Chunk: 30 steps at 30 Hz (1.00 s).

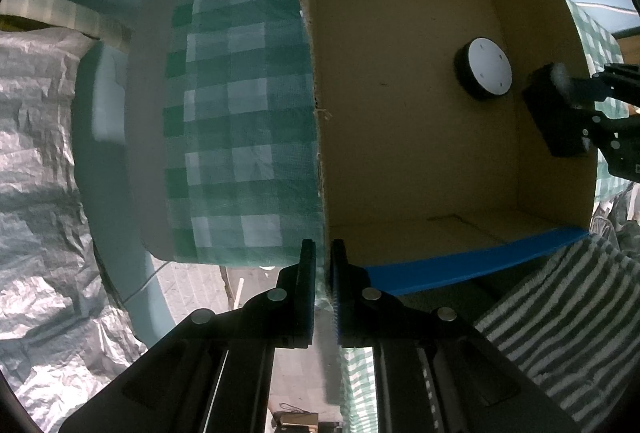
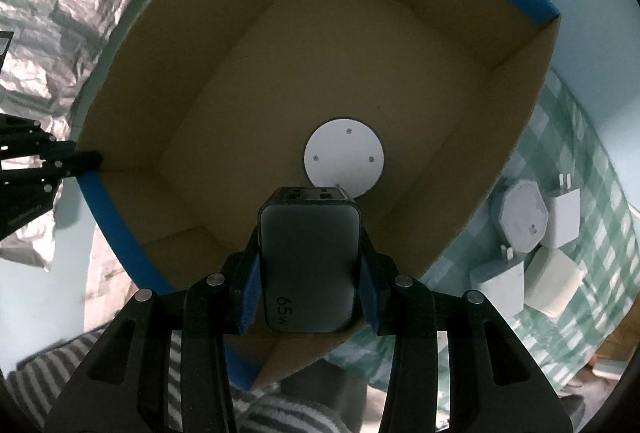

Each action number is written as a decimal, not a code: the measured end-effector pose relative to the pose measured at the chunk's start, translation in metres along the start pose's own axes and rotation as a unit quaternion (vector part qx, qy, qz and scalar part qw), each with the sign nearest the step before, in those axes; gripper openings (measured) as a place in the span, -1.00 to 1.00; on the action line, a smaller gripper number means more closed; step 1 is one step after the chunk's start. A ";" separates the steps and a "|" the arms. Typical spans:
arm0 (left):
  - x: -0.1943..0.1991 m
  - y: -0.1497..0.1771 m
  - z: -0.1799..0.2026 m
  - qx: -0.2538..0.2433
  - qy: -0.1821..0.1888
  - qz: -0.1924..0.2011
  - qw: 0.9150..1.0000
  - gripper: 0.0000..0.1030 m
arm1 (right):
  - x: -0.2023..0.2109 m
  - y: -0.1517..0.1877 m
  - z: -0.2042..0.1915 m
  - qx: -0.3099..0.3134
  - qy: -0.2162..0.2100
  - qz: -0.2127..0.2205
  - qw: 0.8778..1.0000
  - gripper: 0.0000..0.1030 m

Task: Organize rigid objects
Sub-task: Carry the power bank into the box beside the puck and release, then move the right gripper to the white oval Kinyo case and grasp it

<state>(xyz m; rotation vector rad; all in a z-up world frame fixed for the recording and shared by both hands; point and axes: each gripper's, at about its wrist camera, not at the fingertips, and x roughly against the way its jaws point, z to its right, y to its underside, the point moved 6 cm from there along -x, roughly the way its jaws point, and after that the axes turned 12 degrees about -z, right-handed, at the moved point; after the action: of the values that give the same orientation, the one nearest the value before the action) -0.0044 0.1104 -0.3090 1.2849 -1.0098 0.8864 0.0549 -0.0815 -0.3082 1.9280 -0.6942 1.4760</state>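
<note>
The dark charger marked "65W" sits clamped between the blue-padded fingers of the right gripper, held above the open cardboard box, near the box's right-hand wall. The right wrist view shows its port end pointing down into the box, just over a round puck with a white face and dark body that lies on the box floor. The left wrist view shows the same charger from the side, as a dark block at the box's wall with the right gripper entering from the frame edge; the puck rests close beside it on the floor.

The left gripper has its jaws clenched on the box wall, the thin cardboard edge pinched between the pads. Only the right wrist view shows where this grip sits on the box as a whole: the left gripper meets the blue-taped rim at the box's left corner.

The left wrist view alone shows the outside of that wall lying against a green and white checked cloth, with crinkled silver sheeting beyond and a striped towel below the blue rim. The right wrist view alone shows a cluster of white chargers lying on the checked cloth outside the box, just beside its right wall, some with prongs upward.
</note>
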 end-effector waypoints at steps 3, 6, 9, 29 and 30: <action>-0.001 0.000 0.001 0.001 0.003 -0.001 1.000 -0.83 | 0.000 -0.001 0.003 0.009 0.019 0.003 1.000 -0.28; 0.000 0.001 0.000 0.000 0.000 -0.001 1.000 -0.83 | 0.002 -0.005 0.004 0.009 0.013 0.010 1.000 -0.28; 0.000 0.001 -0.001 -0.001 -0.002 -0.002 1.000 -0.83 | 0.006 -0.006 0.006 0.010 0.009 0.017 1.000 -0.26; 0.001 0.001 0.000 -0.008 -0.011 -0.003 1.000 -0.82 | 0.069 0.026 0.023 -0.022 0.002 0.081 0.996 0.23; 0.001 0.001 0.000 -0.008 -0.010 -0.003 1.000 -0.82 | 0.071 0.029 0.025 -0.025 0.001 0.082 0.996 0.23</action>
<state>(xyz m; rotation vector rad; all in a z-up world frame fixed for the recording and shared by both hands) -0.0054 0.1104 -0.3075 1.2863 -1.0267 0.8609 0.0682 -0.1227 -0.2399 1.8680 -0.8993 1.5424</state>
